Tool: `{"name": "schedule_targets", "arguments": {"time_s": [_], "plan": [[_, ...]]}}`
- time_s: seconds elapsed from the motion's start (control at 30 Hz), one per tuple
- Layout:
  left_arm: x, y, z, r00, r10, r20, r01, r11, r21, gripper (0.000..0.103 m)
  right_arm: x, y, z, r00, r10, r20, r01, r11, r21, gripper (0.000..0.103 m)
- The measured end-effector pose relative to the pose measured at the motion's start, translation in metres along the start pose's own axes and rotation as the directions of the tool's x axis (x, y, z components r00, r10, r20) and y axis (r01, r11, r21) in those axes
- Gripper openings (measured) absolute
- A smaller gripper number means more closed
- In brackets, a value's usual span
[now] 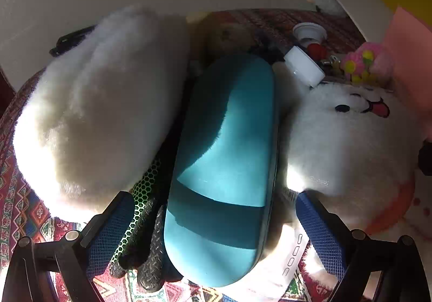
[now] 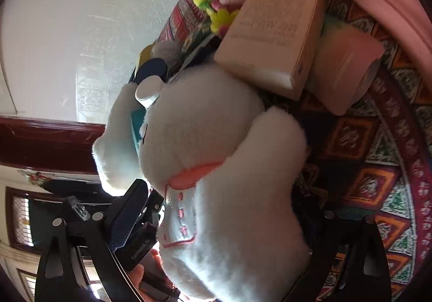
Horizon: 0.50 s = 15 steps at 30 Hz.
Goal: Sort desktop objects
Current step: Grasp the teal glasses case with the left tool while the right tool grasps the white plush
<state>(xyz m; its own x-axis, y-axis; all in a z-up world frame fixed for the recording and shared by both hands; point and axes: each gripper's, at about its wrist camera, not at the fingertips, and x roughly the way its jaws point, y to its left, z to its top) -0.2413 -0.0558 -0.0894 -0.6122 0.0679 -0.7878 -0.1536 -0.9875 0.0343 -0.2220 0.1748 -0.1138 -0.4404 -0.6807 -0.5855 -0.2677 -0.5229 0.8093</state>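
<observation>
A teal glasses case (image 1: 224, 167) lies lengthwise on the patterned cloth (image 1: 16, 210), wedged between two white plush shapes. My left gripper (image 1: 216, 231) is open, and its blue-padded fingers (image 1: 113, 229) stand on either side of the case's near end without touching it. A white plush toy (image 2: 216, 167) with a stitched face and orange collar fills the space between the fingers of my right gripper (image 2: 226, 218). The left finger (image 2: 127, 215) stands just clear of the toy, and the other finger is hidden behind it. The same toy (image 1: 348, 140) lies right of the case.
A fluffy white plush mass (image 1: 94, 102) presses on the case's left, over a black glove with green honeycomb print (image 1: 140, 221). Behind are a white-capped bottle (image 1: 305, 67), a white cup (image 1: 309, 30) and a pink knitted flower piece (image 1: 370, 61). A beige carton (image 2: 275, 29) and a pink roll (image 2: 348, 70) lie beyond the toy.
</observation>
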Motion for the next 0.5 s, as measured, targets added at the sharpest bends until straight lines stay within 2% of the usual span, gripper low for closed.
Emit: {"name": "schedule_targets", "arguments": {"time_s": [0.07, 0.1, 0.27, 0.3, 0.37, 0.4, 0.5], "plan": [[0.010, 0.006, 0.002, 1.000, 0.001, -0.012, -0.001, 1.000, -0.020, 0.100, 0.005, 0.003, 0.000, 1.000, 0.014, -0.016, -0.015, 1.000, -0.027, 0.085], [0.015, 0.009, 0.003, 1.000, 0.000, -0.022, 0.000, 1.000, -0.026, 0.101, 0.006, 0.007, 0.000, 1.000, 0.014, -0.018, -0.015, 0.998, -0.053, 0.072], [0.035, 0.011, 0.003, 0.998, -0.021, -0.063, 0.019, 0.999, -0.032, 0.103, -0.003, 0.024, -0.007, 1.000, -0.030, 0.009, 0.031, 0.989, -0.147, 0.068], [0.036, 0.009, 0.002, 0.998, -0.021, -0.063, 0.019, 0.999, -0.027, 0.100, -0.006, 0.025, -0.008, 0.999, -0.035, 0.013, 0.036, 0.988, -0.153, 0.068], [0.028, 0.007, 0.003, 0.998, -0.031, -0.051, 0.029, 0.999, -0.045, 0.084, -0.010, 0.025, -0.009, 0.999, -0.036, 0.016, 0.038, 0.987, -0.155, 0.068], [0.024, 0.006, 0.004, 0.998, -0.037, -0.044, 0.035, 0.998, -0.056, 0.071, -0.013, 0.025, -0.009, 0.999, -0.036, 0.016, 0.038, 0.987, -0.155, 0.067], [0.010, 0.003, 0.006, 0.998, -0.055, -0.022, 0.053, 0.995, -0.090, 0.069, -0.019, 0.029, -0.013, 0.998, -0.047, 0.031, 0.052, 0.982, -0.180, 0.067]]}}
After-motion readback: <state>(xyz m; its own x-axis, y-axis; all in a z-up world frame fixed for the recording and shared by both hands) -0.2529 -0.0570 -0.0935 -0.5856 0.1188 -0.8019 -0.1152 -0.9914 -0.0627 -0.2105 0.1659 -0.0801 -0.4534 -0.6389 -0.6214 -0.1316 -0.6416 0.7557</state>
